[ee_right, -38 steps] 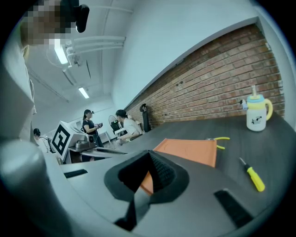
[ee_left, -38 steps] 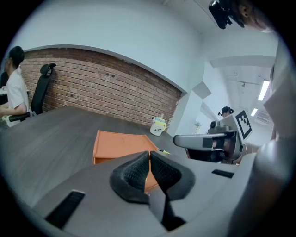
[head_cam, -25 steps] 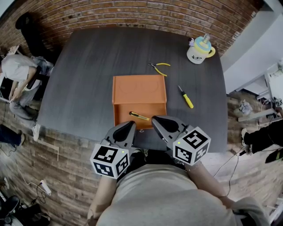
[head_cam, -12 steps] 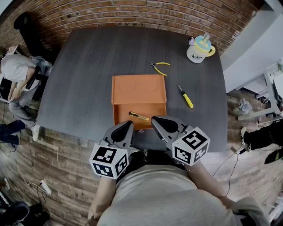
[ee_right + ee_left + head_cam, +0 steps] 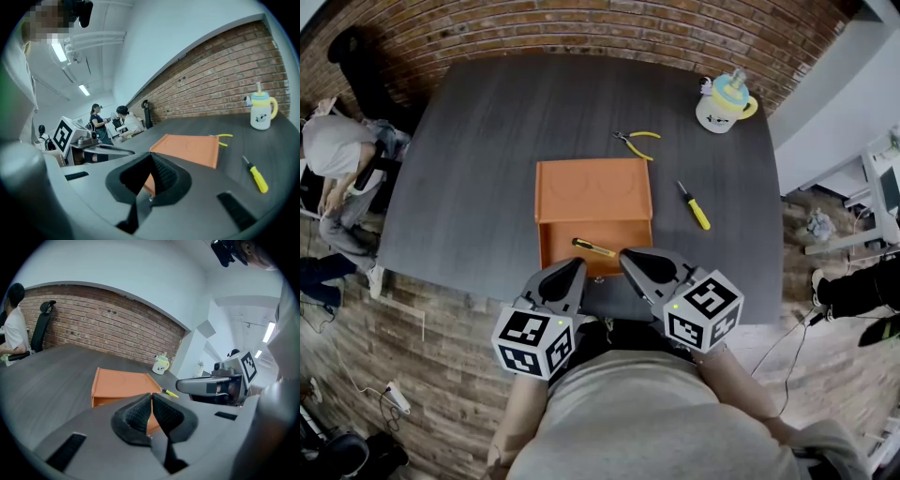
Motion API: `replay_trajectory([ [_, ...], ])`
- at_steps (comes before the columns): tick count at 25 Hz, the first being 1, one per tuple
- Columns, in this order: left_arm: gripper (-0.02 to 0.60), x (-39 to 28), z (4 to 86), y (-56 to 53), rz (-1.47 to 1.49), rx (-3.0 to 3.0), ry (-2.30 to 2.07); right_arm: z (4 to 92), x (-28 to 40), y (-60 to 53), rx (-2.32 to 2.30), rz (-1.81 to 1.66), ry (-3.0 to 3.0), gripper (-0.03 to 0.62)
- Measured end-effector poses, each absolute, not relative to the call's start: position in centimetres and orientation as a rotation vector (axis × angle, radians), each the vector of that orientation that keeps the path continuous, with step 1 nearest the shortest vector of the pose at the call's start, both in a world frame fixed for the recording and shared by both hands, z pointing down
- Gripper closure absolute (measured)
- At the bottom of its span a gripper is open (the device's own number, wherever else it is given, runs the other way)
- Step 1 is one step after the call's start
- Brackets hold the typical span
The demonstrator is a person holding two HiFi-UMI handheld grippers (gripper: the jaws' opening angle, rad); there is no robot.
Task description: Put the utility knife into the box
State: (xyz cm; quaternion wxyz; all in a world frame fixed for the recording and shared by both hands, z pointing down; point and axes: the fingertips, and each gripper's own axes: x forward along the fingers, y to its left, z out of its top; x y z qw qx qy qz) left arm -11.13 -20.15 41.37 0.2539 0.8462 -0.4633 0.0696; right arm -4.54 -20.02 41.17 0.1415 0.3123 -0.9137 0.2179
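Left gripper [image 5: 574, 265] and right gripper [image 5: 629, 254] hover before the box [image 5: 595, 192], jaws pressed together, empty; utility knife [image 5: 593, 247] lies inside. Pliers [image 5: 636, 143], screwdriver [image 5: 695, 206], cup [image 5: 724, 103] sit beyond.

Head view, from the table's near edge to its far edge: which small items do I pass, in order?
utility knife → yellow-handled screwdriver → yellow-handled pliers → lidded cup. The orange box is left out, since it spans the knife and the screwdriver in depth.
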Motion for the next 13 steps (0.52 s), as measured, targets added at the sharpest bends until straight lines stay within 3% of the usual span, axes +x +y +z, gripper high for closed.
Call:
replay_trajectory([
  [13, 0.555, -10.1, 42.7, -20.0, 0.263, 2.281, -1.209, 41.5, -4.5, -19.7, 0.827, 0.621, -2.612, 0.588],
])
